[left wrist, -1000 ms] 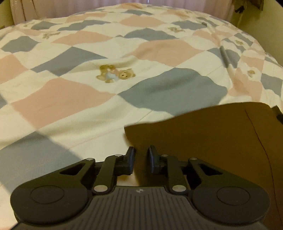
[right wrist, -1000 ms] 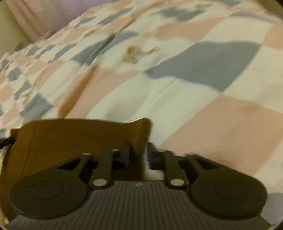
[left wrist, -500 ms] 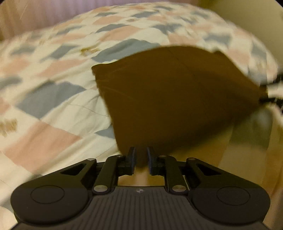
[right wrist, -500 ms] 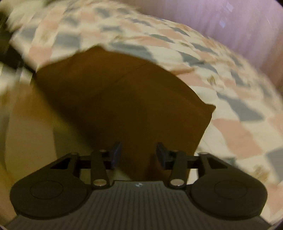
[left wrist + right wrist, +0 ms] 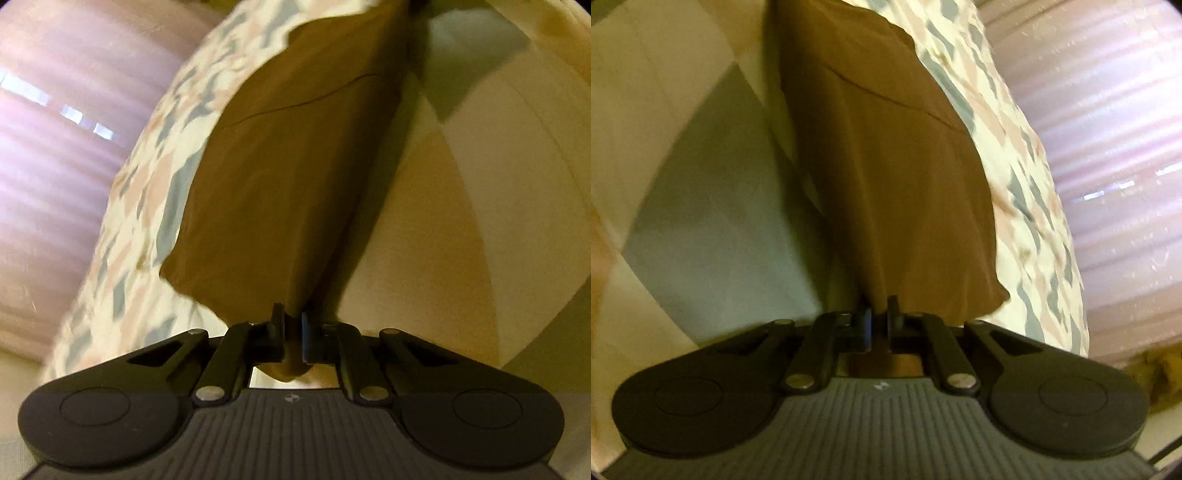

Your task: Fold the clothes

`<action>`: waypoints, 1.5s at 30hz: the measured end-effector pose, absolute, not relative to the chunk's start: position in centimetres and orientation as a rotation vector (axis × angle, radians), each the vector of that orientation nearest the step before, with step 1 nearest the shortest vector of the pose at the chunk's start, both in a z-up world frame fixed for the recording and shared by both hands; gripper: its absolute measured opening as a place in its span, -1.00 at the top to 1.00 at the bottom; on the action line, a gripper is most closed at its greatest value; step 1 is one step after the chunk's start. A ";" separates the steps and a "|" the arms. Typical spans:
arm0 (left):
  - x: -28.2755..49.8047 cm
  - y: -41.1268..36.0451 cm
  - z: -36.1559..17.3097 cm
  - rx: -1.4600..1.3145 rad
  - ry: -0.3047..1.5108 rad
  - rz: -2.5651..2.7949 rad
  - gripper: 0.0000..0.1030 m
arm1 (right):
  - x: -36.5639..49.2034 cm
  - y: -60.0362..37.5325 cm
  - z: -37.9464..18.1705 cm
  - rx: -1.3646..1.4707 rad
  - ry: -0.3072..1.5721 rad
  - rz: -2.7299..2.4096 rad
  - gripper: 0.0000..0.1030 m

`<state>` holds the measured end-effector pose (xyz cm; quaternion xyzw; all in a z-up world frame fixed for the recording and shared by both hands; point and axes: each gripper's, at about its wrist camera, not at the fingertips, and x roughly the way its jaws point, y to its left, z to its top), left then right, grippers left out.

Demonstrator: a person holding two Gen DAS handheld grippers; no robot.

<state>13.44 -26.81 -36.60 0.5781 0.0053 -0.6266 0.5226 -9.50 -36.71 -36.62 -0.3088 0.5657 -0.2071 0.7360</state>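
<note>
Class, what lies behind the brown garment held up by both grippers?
Behind the brown garment lies the patchwork quilt, with a pink curtain beyond. The quilt directly behind it is hidden.

Cut off, covered and smeared

The brown garment (image 5: 280,177) runs past the top edge in both wrist views and covers part of the bed; the patchwork quilt (image 5: 155,177) is motion-blurred, its pattern unreadable.
</note>
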 end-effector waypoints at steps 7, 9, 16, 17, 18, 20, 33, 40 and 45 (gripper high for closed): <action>14.0 -25.3 -36.4 1.486 0.042 -1.403 0.49 | -9.8 -38.5 -35.4 -0.466 1.308 -0.586 0.33; 14.6 -24.4 -35.1 1.510 0.029 -1.382 0.49 | -10.5 -40.2 -32.8 -0.157 1.267 -0.720 0.13; 13.0 -24.0 -35.8 1.547 -0.175 -1.496 0.18 | -10.0 -42.0 -32.9 0.017 1.155 -0.827 -0.18; 13.3 -24.1 -36.6 1.558 -0.164 -1.491 0.51 | -10.0 -42.2 -33.9 0.018 1.196 -0.818 -0.13; 13.6 -24.3 -37.3 1.569 -0.152 -1.485 0.62 | -10.4 -42.4 -34.6 0.059 1.210 -0.824 -0.12; 14.0 -24.2 -37.4 1.558 -0.121 -1.481 0.61 | -12.2 -43.4 -33.6 0.241 1.141 -0.877 -0.11; 12.8 -30.4 -29.2 1.145 0.190 -1.463 0.42 | -22.1 -46.7 -37.3 1.582 0.143 -1.126 -0.11; 9.4 -36.4 -29.9 0.957 0.320 -1.600 0.44 | -20.5 -46.5 -40.4 1.678 -0.027 -1.158 0.44; 7.8 -37.1 -31.9 0.994 0.382 -1.593 0.44 | -20.5 -45.9 -39.7 1.653 -0.007 -1.162 0.55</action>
